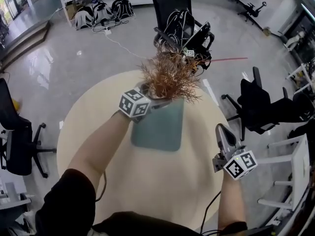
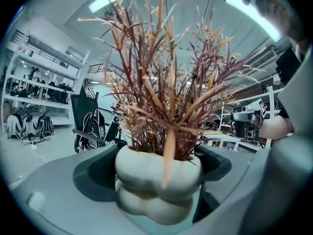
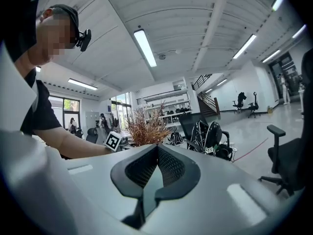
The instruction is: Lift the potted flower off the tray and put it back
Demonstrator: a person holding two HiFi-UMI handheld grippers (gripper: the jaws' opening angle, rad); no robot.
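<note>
The potted flower [image 1: 170, 77] has reddish-brown spiky leaves and a pale, bulging pot [image 2: 159, 190]. My left gripper [image 1: 152, 101] is shut on that pot, one jaw on each side, over the far edge of the grey-green tray [image 1: 157, 129]. Whether the pot rests on the tray or hangs just above it I cannot tell. In the left gripper view the tray shows as a teal strip [image 2: 146, 224] under the pot. My right gripper [image 1: 222, 131] hovers over the table's right side, apart from the tray, its jaws together and holding nothing. From the right gripper view [image 3: 157, 148] the flower [image 3: 145, 129] stands far off.
The tray lies on a round beige table [image 1: 147, 186]. Black office chairs stand at the left [image 1: 17, 141] and right [image 1: 266, 107]. Behind the table a chair [image 1: 179, 18] is loaded with bags and cables. Backpacks [image 1: 101, 11] sit near shelving at the back.
</note>
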